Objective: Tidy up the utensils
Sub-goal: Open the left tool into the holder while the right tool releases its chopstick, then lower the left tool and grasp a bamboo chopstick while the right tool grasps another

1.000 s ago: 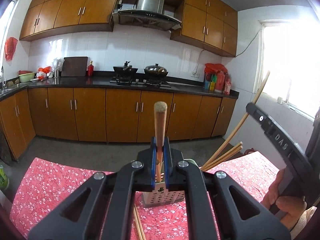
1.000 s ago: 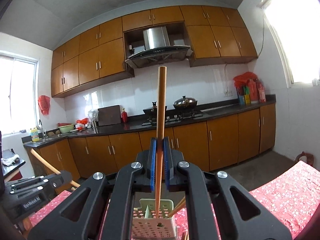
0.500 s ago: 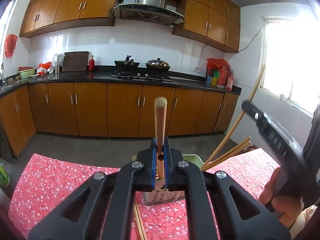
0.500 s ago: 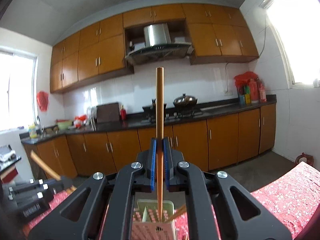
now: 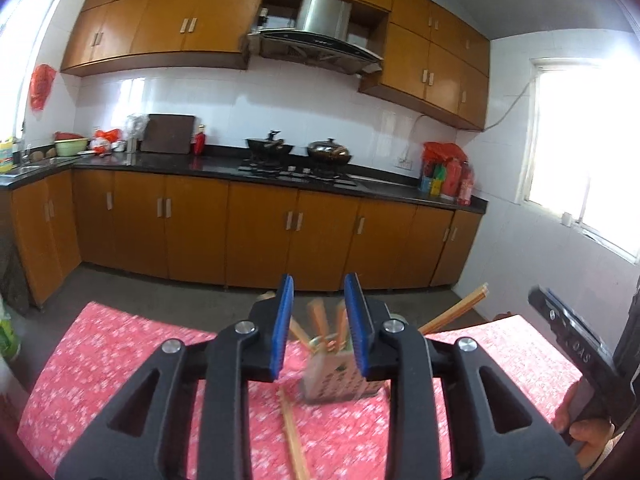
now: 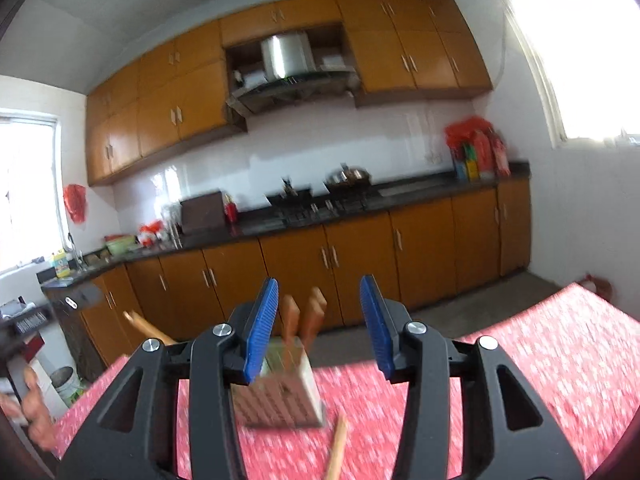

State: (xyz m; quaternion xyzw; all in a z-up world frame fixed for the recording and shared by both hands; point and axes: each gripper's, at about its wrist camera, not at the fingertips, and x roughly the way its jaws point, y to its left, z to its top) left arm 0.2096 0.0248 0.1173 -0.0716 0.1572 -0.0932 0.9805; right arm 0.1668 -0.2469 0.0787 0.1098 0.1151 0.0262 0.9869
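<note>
- Daylight pours in through the window (image 5: 588, 152) at the right, blown out to pure white.
- Glare streaks the white wall tiles (image 5: 224, 108).
- Fisheye bending curves the cabinets (image 6: 280, 92), with dark corners.
- The right wrist view is heavily motion-blurred; the holder (image 6: 280, 392) smears.

Motion blur and the fingers hid most of the utensil holder

In the right wrist view the perforated utensil holder (image 6: 284, 396) and the chopsticks (image 6: 304, 316) in it were smeared, its left side behind a blue finger; the loose chopstick (image 6: 338, 444) ran off the bottom edge. In the left wrist view the holder (image 5: 328, 376) was blurred and partly covered, and the hand (image 5: 588, 436) at the right edge was cut off
</note>
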